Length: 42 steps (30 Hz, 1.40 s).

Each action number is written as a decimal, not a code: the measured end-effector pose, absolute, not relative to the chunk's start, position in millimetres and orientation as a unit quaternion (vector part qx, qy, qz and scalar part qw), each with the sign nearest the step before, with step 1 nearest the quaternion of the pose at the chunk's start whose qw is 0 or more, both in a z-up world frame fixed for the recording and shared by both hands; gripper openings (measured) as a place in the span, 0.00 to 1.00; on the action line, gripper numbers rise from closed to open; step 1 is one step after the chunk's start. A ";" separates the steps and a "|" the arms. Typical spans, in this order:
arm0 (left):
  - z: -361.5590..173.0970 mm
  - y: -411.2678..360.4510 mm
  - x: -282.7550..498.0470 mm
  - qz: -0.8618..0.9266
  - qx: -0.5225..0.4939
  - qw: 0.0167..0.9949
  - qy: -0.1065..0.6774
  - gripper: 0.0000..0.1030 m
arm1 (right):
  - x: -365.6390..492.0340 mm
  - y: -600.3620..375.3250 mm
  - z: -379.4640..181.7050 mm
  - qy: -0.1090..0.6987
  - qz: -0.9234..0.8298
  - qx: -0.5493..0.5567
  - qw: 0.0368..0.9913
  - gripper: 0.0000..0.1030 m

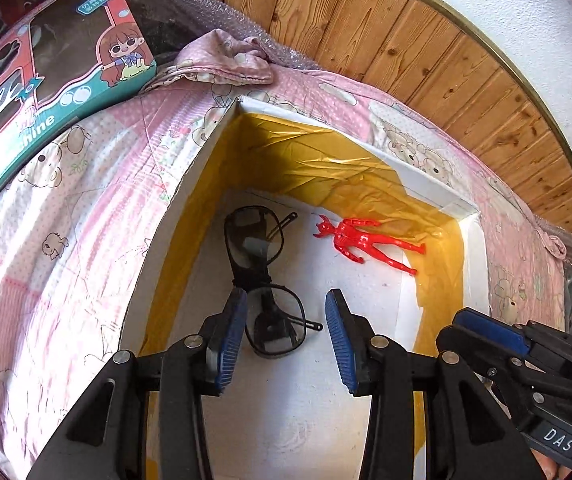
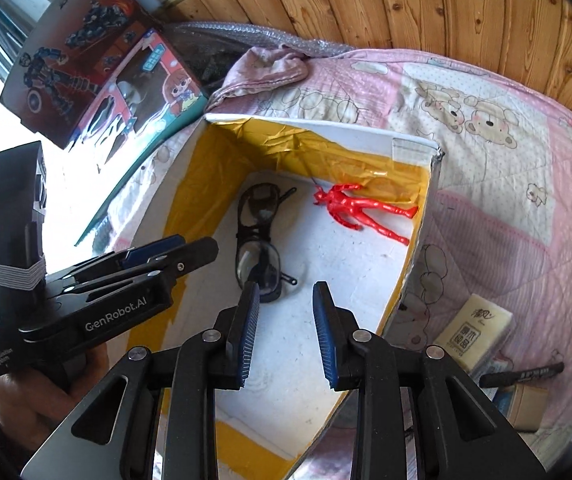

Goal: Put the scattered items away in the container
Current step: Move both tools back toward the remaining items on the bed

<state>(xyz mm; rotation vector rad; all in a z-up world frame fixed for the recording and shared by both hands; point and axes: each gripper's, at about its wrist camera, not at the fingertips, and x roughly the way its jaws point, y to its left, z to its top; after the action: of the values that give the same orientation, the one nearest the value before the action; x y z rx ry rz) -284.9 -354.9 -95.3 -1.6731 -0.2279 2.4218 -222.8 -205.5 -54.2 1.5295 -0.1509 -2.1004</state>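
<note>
Both hand-held grippers, left (image 1: 286,334) and right (image 2: 286,330), hang released and empty over the box (image 2: 410,142). Glasses (image 1: 263,280) and red figure (image 1: 366,242) lie mid-frame on its floor. Lower right, the tissue pack (image 2: 472,330) and marker (image 2: 522,374) wait; reaching across could knock the box wall.

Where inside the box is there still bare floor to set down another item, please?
In the box, the near floor between the glasses and the right wall is bare, as is the strip between glasses and red figure. The far end is crowded.
</note>
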 end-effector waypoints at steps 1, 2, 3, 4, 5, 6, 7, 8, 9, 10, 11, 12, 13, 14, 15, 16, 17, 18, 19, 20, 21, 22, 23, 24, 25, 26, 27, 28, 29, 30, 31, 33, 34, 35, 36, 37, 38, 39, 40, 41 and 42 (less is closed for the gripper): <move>-92.1 -353.9 -279.6 0.818 -0.562 0.093 -0.076 0.41 | -218.6 -203.3 -53.1 -0.058 -0.778 0.565 0.268 0.29; -90.0 -350.2 -276.1 0.820 -0.560 0.095 -0.077 0.41 | -214.8 -201.8 -52.6 -0.063 -0.777 0.565 0.271 0.30; -87.6 -347.9 -271.7 0.820 -0.558 0.097 -0.078 0.41 | -211.1 -200.2 -52.4 -0.069 -0.774 0.566 0.274 0.30; -84.9 -346.8 -266.7 0.822 -0.556 0.096 -0.078 0.42 | -206.9 -198.7 -51.8 -0.071 -0.774 0.566 0.276 0.30; -82.5 -345.2 -261.9 0.823 -0.554 0.095 -0.077 0.42 | -202.3 -197.7 -50.7 -0.070 -0.774 0.565 0.278 0.30; -79.7 -344.1 -257.0 0.824 -0.552 0.097 -0.079 0.42 | -197.1 -195.9 -49.4 -0.071 -0.774 0.563 0.281 0.30; -76.7 -343.1 -251.8 0.826 -0.550 0.099 -0.081 0.42 | -192.0 -194.0 -47.7 -0.072 -0.774 0.562 0.283 0.30; -73.5 -342.2 -246.6 0.827 -0.548 0.101 -0.081 0.42 | -187.2 -191.9 -46.3 -0.073 -0.774 0.561 0.285 0.30; -70.4 -340.5 -241.7 0.828 -0.546 0.103 -0.081 0.42 | -182.6 -189.5 -45.3 -0.076 -0.774 0.560 0.286 0.30; -67.3 -338.5 -236.9 0.829 -0.544 0.106 -0.080 0.42 | -178.0 -186.4 -44.3 -0.080 -0.774 0.560 0.286 0.30; -64.1 -336.3 -232.1 0.830 -0.542 0.108 -0.078 0.42 | -173.5 -183.7 -43.1 -0.083 -0.774 0.558 0.285 0.30; -61.1 -334.0 -227.6 0.830 -0.541 0.111 -0.076 0.42 | -168.9 -181.2 -41.8 -0.085 -0.775 0.557 0.285 0.30; -57.7 -331.2 -223.1 0.831 -0.539 0.115 -0.072 0.42 | -164.9 -178.1 -40.4 -0.088 -0.776 0.556 0.285 0.30; -54.3 -328.3 -218.9 0.832 -0.538 0.119 -0.068 0.42 | -160.5 -175.0 -38.9 -0.091 -0.777 0.554 0.284 0.30; -51.0 -326.0 -214.7 0.833 -0.536 0.122 -0.064 0.42 | -156.6 -171.5 -37.5 -0.094 -0.777 0.553 0.284 0.30; -47.8 -323.9 -211.3 0.834 -0.534 0.126 -0.063 0.42 | -152.5 -168.3 -35.8 -0.097 -0.778 0.552 0.284 0.30; -44.8 -321.9 -208.1 0.834 -0.532 0.129 -0.062 0.42 | -148.7 -165.0 -33.9 -0.098 -0.779 0.550 0.284 0.30; -42.1 -319.8 -204.8 0.835 -0.531 0.133 -0.061 0.42 | -145.0 -161.5 -32.2 -0.100 -0.780 0.548 0.284 0.30; -39.5 -317.9 -201.7 0.836 -0.529 0.135 -0.061 0.42 | -141.4 -158.1 -30.6 -0.104 -0.780 0.547 0.285 0.30; -37.2 -316.0 -198.5 0.836 -0.528 0.138 -0.061 0.42 | -137.7 -154.8 -29.0 -0.106 -0.781 0.546 0.286 0.30; -35.5 -314.3 -194.9 0.836 -0.527 0.141 -0.062 0.42 | -134.5 -152.0 -27.7 -0.106 -0.782 0.544 0.286 0.30; -34.4 -312.8 -190.8 0.835 -0.527 0.144 -0.063 0.42 | -131.5 -149.0 -26.5 -0.107 -0.782 0.544 0.286 0.30; -33.5 -311.2 -186.7 0.835 -0.527 0.147 -0.064 0.42 | -128.1 -145.6 -25.6 -0.110 -0.782 0.543 0.286 0.30; -33.0 -309.5 -182.3 0.834 -0.527 0.151 -0.065 0.42 | -125.0 -142.4 -24.9 -0.114 -0.782 0.542 0.287 0.30; -33.1 -307.5 -177.4 0.832 -0.528 0.155 -0.065 0.42 | -121.6 -138.9 -24.3 -0.117 -0.781 0.541 0.288 0.30; -33.6 -305.1 -172.3 0.830 -0.530 0.160 -0.064 0.42 | -118.4 -135.1 -24.0 -0.120 -0.781 0.540 0.289 0.30; -34.7 -302.6 -167.5 0.827 -0.534 0.164 -0.064 0.42 | -115.4 -130.9 -23.9 -0.123 -0.781 0.540 0.288 0.30; -36.1 -299.6 -163.0 0.824 -0.537 0.170 -0.063 0.42 | -112.6 -126.4 -24.1 -0.127 -0.781 0.540 0.288 0.30; -37.3 -296.0 -158.4 0.821 -0.539 0.175 -0.060 0.42 | -109.8 -121.8 -24.2 -0.130 -0.781 0.540 0.287 0.31; -38.1 -292.2 -154.2 0.819 -0.541 0.179 -0.057 0.42 | -107.0 -117.0 -24.6 -0.134 -0.781 0.540 0.285 0.31; -38.6 -288.6 -150.2 0.817 -0.543 0.184 -0.055 0.42 | -104.3 -111.9 -25.2 -0.138 -0.780 0.540 0.282 0.31; -38.7 -281.2 -143.6 0.813 -0.545 0.195 -0.053 0.42 | -99.4 -102.2 -26.4 -0.147 -0.780 0.542 0.278 0.31; -38.2 -277.2 -140.6 0.812 -0.546 0.200 -0.051 0.42 | -97.0 -97.0 -27.1 -0.150 -0.780 0.542 0.275 0.31; -37.5 -273.1 -137.9 0.810 -0.546 0.206 -0.051 0.42 | -94.8 -91.8 -28.1 -0.153 -0.780 0.542 0.271 0.31; -37.0 -268.8 -135.5 0.808 -0.547 0.211 -0.050 0.42 | -93.0 -86.1 -29.2 -0.157 -0.781 0.543 0.267 0.31; -36.7 -264.2 -133.5 0.807 -0.548 0.216 -0.048 0.42 | -90.8 -80.5 -30.3 -0.161 -0.781 0.543 0.263 0.31; -36.5 -259.7 -131.9 0.805 -0.548 0.221 -0.046 0.42 | -88.7 -74.9 -31.4 -0.165 -0.781 0.543 0.259 0.31; -36.2 -255.1 -130.5 0.803 -0.549 0.227 -0.044 0.42 | -86.4 -68.9 -32.8 -0.168 -0.782 0.544 0.254 0.31; -35.9 -250.3 -129.4 0.802 -0.549 0.232 -0.043 0.42 | -84.3 -62.7 -34.4 -0.173 -0.782 0.544 0.249 0.31; -35.9 -245.8 -128.7 0.800 -0.550 0.236 -0.040 0.42 | -81.7 -56.3 -36.2 -0.177 -0.783 0.545 0.243 0.31; -36.0 -240.9 -127.9 0.799 -0.551 0.240 -0.038 0.42 | -79.3 -49.4 -38.0 -0.182 -0.783 0.545 0.237 0.31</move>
<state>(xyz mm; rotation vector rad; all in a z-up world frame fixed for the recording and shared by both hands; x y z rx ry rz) -127.9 -240.9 -36.0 -1.5066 -0.1052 2.1851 -79.3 -49.4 -38.0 1.4947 -0.4982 -2.1478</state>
